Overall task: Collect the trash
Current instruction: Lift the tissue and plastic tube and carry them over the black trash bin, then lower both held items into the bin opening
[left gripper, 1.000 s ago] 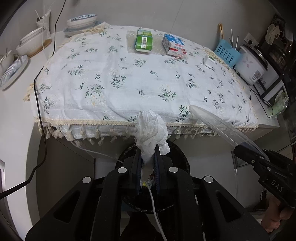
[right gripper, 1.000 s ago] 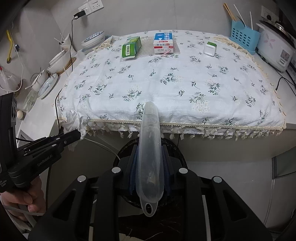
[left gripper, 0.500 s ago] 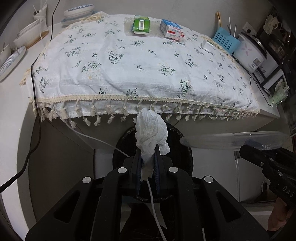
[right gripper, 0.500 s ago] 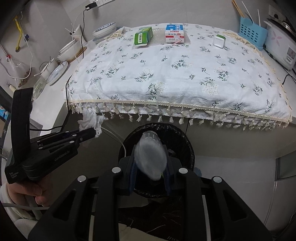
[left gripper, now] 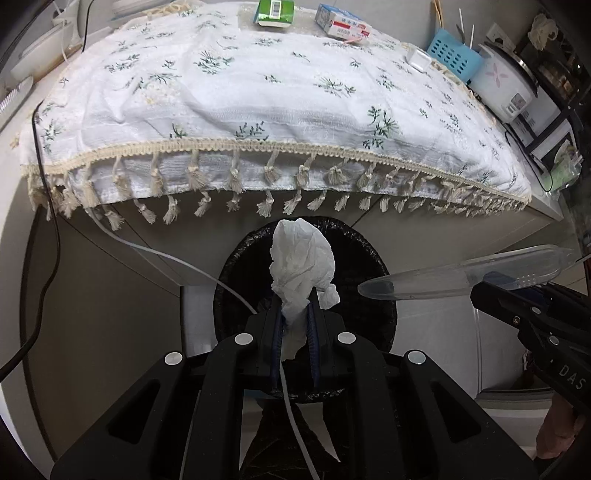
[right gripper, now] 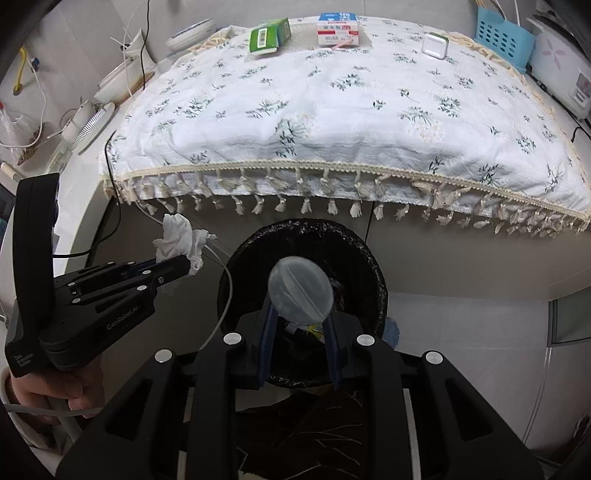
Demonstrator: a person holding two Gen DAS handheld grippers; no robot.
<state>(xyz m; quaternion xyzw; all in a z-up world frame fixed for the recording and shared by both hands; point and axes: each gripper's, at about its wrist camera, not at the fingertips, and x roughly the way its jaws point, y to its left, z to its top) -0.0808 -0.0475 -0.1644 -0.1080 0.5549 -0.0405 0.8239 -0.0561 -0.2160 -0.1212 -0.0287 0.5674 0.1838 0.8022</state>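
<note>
Left wrist view: held over the black-lined bin point(left gripper: 229, 280), a crumpled tissue point(left gripper: 301, 262), light, soft, pinched low by the left tongs point(left gripper: 295, 325); just right of the bin's mouth, an empty plastic bottle point(left gripper: 461, 275), light, slippery, easily crushed, clamped mid-body by the right tongs point(right gripper: 299, 325).

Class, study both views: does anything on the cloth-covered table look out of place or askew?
The green carton and the blue-and-white carton lie on their sides near the tablecloth's far edge, not upright. Nothing looks spilled.
</note>
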